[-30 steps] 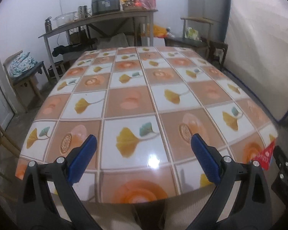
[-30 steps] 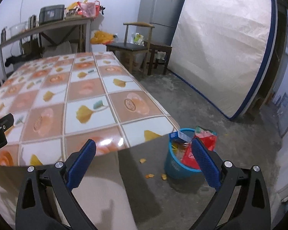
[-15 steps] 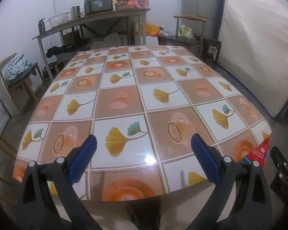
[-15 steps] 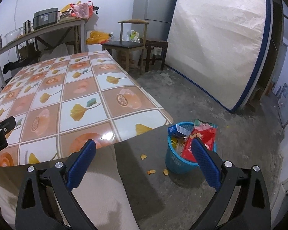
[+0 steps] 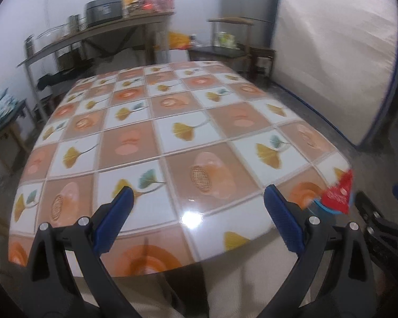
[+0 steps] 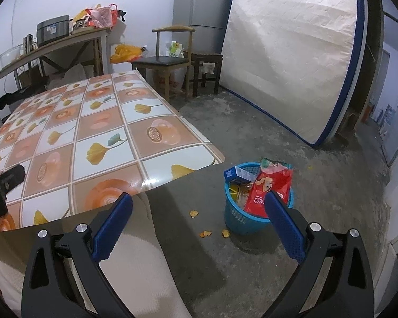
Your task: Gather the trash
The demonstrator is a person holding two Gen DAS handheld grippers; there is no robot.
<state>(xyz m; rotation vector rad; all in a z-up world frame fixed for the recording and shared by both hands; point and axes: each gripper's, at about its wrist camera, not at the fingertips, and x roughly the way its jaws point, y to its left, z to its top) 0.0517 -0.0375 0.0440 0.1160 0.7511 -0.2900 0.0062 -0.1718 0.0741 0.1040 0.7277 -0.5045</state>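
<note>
Holding: both tools empty, jaws spread wide; left gripper [image 5: 197, 206] over the near edge of the table [image 5: 172, 122], right gripper [image 6: 199, 212] over the floor beside it
Table top: no trash visible on the patterned cloth, so what remains looks to be on the floor
Crumbs: three orange scraps [image 6: 193, 213] on the floor, between the table and the blue basket [image 6: 238, 221], the nearest just beside its base
Risk, crumbs: small and flat; wide pads may push them along or crush them instead of lifting
Basket: heaped, blue box [image 6: 234, 173] and red bag [image 6: 272, 186] standing above the rim
Risk, basket: a bump from the right tool could tip it, or dislodge the bag
Obstruction: table corner overhangs the approach; person's light trousers [image 6: 135, 270] sit close below
Right side: chair [image 6: 169, 61], stool, propped mattress [image 6: 291, 53], all well apart
</note>
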